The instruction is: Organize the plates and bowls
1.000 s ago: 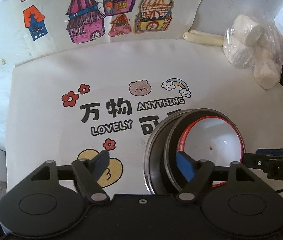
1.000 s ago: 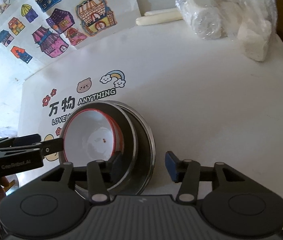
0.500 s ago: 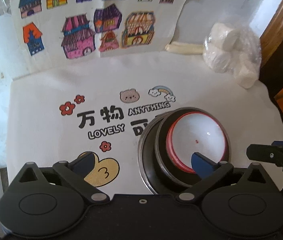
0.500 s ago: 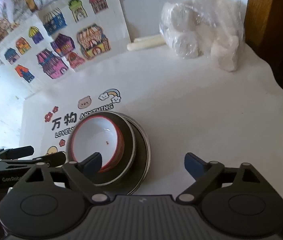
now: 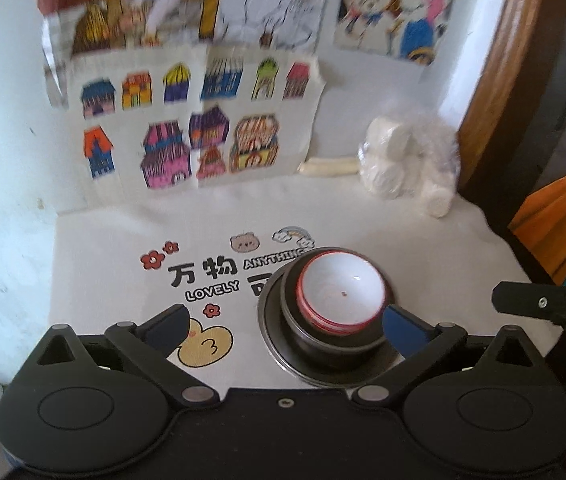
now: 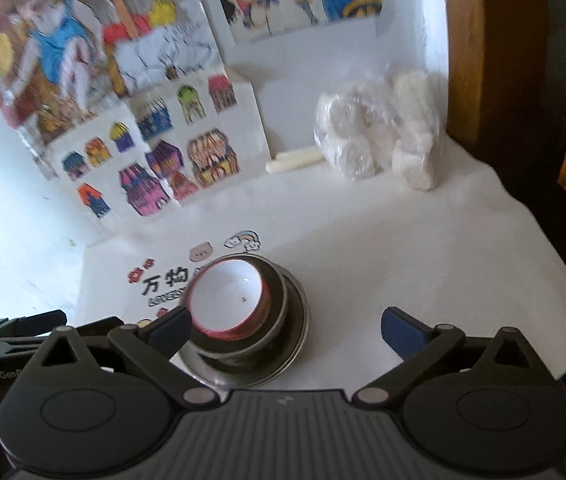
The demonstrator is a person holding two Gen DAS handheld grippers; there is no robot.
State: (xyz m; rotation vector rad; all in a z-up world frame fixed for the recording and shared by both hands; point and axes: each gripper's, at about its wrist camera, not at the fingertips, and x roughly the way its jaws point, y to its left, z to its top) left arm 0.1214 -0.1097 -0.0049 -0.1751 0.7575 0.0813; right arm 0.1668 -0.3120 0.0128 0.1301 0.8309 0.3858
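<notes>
We are seeing bare cloth lying open to the right of the stacked bowls; the bagged white rolls and a pale stick are blocking the far right corner; the drawings are walling off the back edge; the wooden post is closing the right side.

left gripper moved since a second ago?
Yes. The left gripper has pulled back and up from the bowl stack: the stack looks smaller and the wall drawings have come fully into view. Jaws wide, empty.
</notes>
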